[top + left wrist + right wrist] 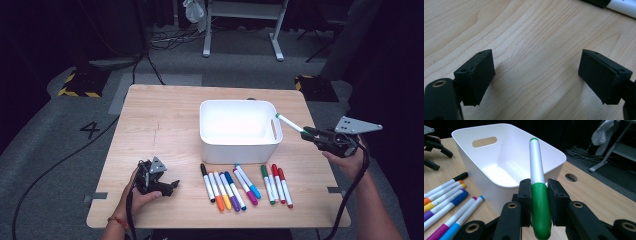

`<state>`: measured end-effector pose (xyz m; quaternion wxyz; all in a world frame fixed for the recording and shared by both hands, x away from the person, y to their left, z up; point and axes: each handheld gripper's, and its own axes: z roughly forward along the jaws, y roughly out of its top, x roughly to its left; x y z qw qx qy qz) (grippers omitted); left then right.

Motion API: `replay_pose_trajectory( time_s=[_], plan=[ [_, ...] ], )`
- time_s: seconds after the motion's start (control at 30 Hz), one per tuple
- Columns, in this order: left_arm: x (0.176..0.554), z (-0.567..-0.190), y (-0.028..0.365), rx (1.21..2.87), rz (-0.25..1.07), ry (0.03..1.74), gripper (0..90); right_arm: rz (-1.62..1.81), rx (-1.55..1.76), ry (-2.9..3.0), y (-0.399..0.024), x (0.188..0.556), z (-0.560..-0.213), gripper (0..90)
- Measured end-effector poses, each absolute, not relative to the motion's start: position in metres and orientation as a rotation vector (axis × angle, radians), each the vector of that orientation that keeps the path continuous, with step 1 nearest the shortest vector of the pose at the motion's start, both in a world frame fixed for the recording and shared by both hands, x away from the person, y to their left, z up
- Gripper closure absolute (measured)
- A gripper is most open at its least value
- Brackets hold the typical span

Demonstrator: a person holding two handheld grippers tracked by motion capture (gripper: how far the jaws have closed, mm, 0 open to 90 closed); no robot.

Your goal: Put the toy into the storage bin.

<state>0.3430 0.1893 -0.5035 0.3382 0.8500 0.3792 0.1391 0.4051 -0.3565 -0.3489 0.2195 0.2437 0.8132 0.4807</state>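
My right gripper (314,135) (539,195) is shut on the green cap of a green marker (290,123) (537,180). Its white barrel points up and out over the right rim of the white bin (239,147) (506,157), which stands in mid-table with nothing visible inside. A row of several markers (245,184) (446,197) lies on the table in front of the bin. My left gripper (170,187) (536,75) rests low on the wooden table (160,125) (531,37) at the front left, open, with bare wood between its jaws.
The table's front and right edges lie close to both hands. Behind the table, on the grey floor, are cables (165,37), a white desk frame (240,25) and yellow-black marked pads (82,82). A round cable hole (571,177) is in the tabletop beyond the bin.
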Motion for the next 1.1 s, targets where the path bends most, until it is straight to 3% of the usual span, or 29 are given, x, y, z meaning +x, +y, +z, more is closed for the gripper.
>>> replay_pose_trajectory(
  time_s=[0.43,1.1],
  plan=[
    [0.343,-0.504,0.189,2.212,0.36,0.991,13.7,1.303,0.545,2.374,-0.304,0.438,-0.336,74.2],
    [0.343,-0.504,0.189,2.213,0.36,0.99,13.7,1.159,0.361,2.633,-0.238,0.473,-0.354,74.1]
  ],
)
